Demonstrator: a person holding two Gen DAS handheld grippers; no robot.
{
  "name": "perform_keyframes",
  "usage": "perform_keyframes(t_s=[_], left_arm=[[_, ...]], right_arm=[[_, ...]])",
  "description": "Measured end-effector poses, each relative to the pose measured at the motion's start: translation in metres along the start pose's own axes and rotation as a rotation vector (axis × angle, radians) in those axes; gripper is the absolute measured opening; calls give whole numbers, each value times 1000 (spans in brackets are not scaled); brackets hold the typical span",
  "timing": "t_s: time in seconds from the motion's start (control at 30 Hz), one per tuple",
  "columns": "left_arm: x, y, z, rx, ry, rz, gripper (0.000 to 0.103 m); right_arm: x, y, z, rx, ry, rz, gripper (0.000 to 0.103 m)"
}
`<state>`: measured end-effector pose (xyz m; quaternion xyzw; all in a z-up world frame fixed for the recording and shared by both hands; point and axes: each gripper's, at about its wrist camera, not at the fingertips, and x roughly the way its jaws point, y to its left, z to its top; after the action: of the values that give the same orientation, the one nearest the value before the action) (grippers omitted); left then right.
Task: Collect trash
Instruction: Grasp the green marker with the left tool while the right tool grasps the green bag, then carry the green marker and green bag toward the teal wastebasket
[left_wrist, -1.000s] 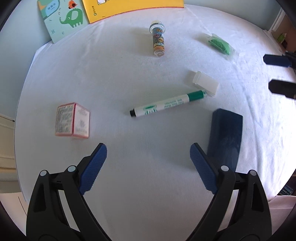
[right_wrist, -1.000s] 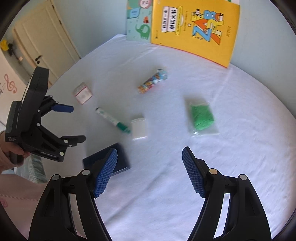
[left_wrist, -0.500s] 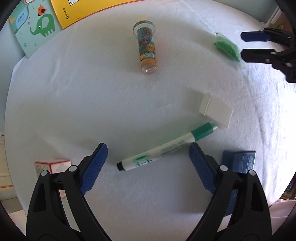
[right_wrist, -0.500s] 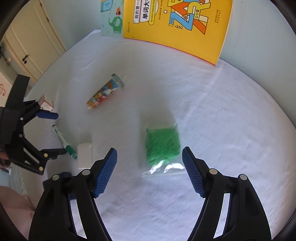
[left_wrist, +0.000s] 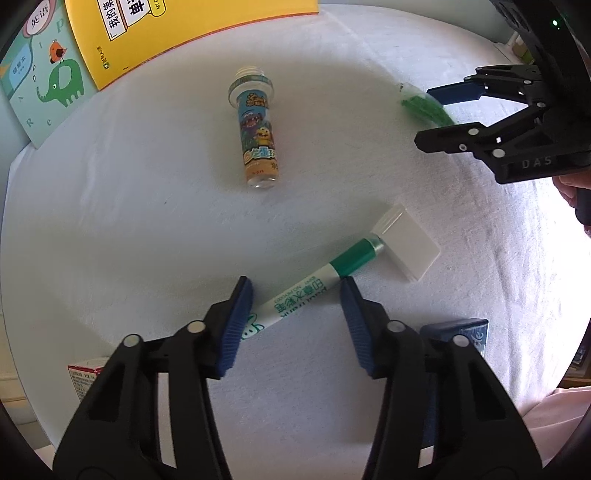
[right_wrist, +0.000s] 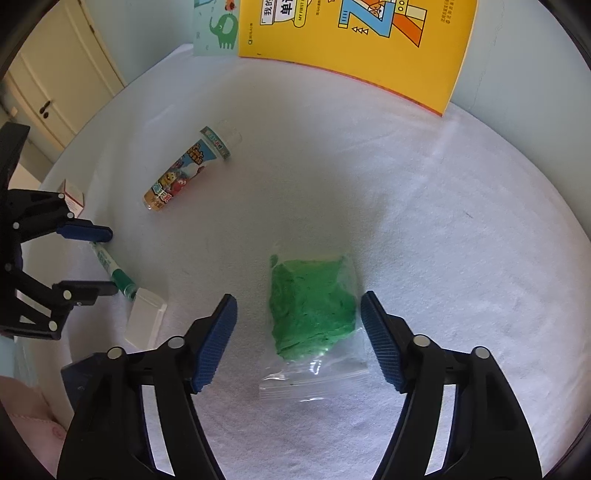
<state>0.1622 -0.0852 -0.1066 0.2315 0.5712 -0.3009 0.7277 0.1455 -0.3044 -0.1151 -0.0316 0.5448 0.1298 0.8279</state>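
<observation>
White cloth covers the table (right_wrist: 424, 206), and the left gripper (left_wrist: 295, 295) has just been closing around the white-and-green marker pen (left_wrist: 314, 284), a light, stiff, slick barrel with small Chinese print, pads not yet clamped. Beside that pen, the right gripper (right_wrist: 299, 314), also just closing, straddles unclamped the clear zip bag of soft green stuff (right_wrist: 314, 302); take its bulge, while the yellow book (right_wrist: 354, 40) behind reads "MY FIRST".

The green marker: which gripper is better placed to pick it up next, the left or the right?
Left. The left gripper straddles the green marker, its jaws just closing, pads not yet touching. The right gripper straddles the green bag.
</observation>
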Motion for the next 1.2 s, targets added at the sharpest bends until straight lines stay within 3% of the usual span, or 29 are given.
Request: perform_keyframes(t_s=[0.07, 0.23, 0.4, 0.67, 0.9, 1.2], left_arm=[[-1, 0, -1, -4, -2, 0, 30], [-2, 5, 0, -16, 2, -1, 11], [-1, 6, 13, -31, -1, 8, 11], [-26, 4, 1, -48, -41, 40, 11], [-66, 2, -43, -118, -94, 66, 11], [-88, -1, -107, -216, -113, 120, 11]], right_arm=[[0, -3, 1, -2, -4, -18, 50], [-1, -6, 1, 3, -8, -13, 49], [-8, -2, 0, 2, -13, 9, 48], [-39, 10, -5, -15, -50, 31, 48], [-76, 50, -5, -77, -108, 49, 48], [-107, 120, -16, -231, -144, 96, 48]])
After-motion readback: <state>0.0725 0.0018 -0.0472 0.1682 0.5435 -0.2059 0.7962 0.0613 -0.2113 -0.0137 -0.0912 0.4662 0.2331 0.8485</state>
